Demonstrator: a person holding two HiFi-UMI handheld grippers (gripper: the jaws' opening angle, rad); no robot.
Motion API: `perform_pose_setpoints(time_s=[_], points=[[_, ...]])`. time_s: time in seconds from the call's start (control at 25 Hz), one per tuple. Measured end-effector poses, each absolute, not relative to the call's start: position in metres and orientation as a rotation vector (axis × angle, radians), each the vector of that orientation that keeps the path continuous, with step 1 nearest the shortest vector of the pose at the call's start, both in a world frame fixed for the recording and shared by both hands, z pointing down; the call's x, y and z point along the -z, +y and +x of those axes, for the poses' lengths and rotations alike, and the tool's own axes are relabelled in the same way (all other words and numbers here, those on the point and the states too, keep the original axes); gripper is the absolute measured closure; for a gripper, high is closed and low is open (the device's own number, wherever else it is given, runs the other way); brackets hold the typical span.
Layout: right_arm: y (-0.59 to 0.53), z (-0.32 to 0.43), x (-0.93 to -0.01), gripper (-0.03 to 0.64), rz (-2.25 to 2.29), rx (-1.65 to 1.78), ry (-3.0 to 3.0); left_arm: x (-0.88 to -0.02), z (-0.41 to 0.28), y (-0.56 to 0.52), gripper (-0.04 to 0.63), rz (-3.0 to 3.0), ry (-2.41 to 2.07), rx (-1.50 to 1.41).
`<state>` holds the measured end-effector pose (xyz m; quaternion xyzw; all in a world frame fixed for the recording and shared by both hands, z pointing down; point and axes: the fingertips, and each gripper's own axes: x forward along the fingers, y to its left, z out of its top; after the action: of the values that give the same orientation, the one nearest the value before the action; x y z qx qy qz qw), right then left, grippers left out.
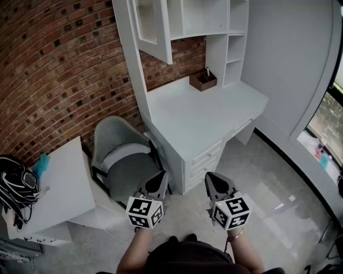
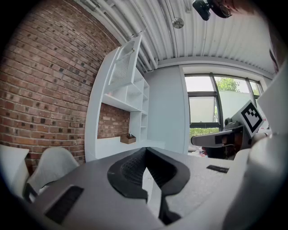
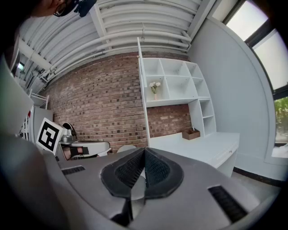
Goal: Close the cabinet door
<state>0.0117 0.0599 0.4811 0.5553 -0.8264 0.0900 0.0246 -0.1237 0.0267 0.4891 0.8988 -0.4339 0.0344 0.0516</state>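
Ahead of desk (image 1: 203, 115): left claw (image 1: 159, 179), right claw (image 1: 213, 180) closed, empty; chair (image 1: 122, 160) near left; cabinet door (image 1: 154, 27) seemingly open.

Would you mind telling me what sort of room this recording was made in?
Most likely a study or home-office corner: a white desk with drawers stands against a brick wall, topped by a shelf unit whose cabinet door hangs open, and a grey chair sits beside it.
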Motion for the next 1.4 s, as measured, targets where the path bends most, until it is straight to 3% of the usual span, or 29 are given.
perform_pose_setpoints(time_s=[0.6, 1.4], points=[[0.058, 0.022, -0.474, 0.615, 1.675, -0.272, -2.623, -0.487, -0.104, 0.026, 0.586, 2.735, -1.322, -0.085], [-0.022, -0.004, -0.329, 0.617, 1.592, 0.234, -2.774, -0.342, -0.102, -0.048, 0.584, 2.951, -1.475, 0.140]])
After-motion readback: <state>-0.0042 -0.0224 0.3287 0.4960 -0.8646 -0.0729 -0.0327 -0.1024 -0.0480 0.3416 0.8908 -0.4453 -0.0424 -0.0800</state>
